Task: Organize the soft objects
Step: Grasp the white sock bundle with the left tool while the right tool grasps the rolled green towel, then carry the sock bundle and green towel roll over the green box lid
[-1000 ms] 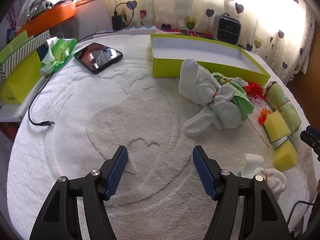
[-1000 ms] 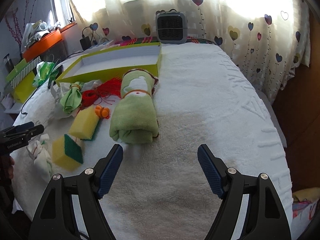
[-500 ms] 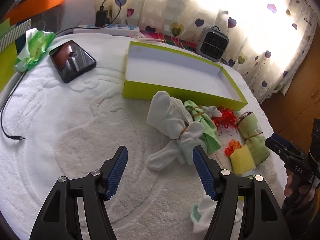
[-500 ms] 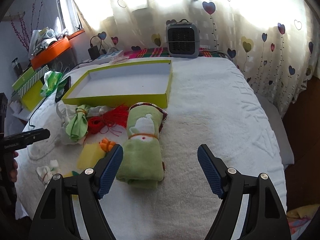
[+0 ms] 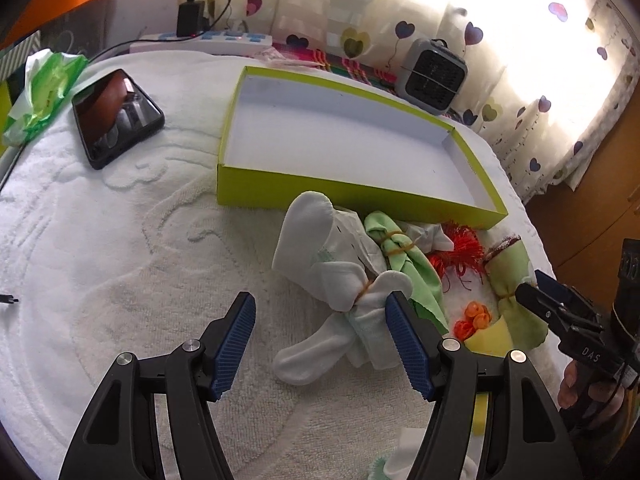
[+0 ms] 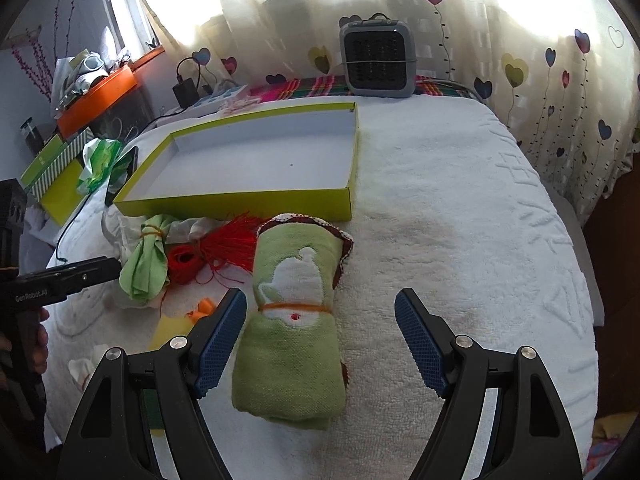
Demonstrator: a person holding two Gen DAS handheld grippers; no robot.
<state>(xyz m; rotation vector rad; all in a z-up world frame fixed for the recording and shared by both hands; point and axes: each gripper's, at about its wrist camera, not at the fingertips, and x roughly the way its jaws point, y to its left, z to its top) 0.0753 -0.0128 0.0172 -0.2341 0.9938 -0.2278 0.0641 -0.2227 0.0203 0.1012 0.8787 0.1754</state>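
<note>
White fluffy towel covers the surface [image 6: 460, 208], and both tools hang over it with their jaws wide apart and nothing in them: the right tool [image 6: 316, 340] has the rolled green towel [image 6: 294, 320] between its fingers, and the left tool [image 5: 320, 340] has the tied white socks [image 5: 340, 276] just inside its right finger. I think the next job is to grab, so go low and pinch each bundle in the middle, near its rubber band. Farther back waits the empty green box [image 6: 248, 200], where I guess they go.
</note>
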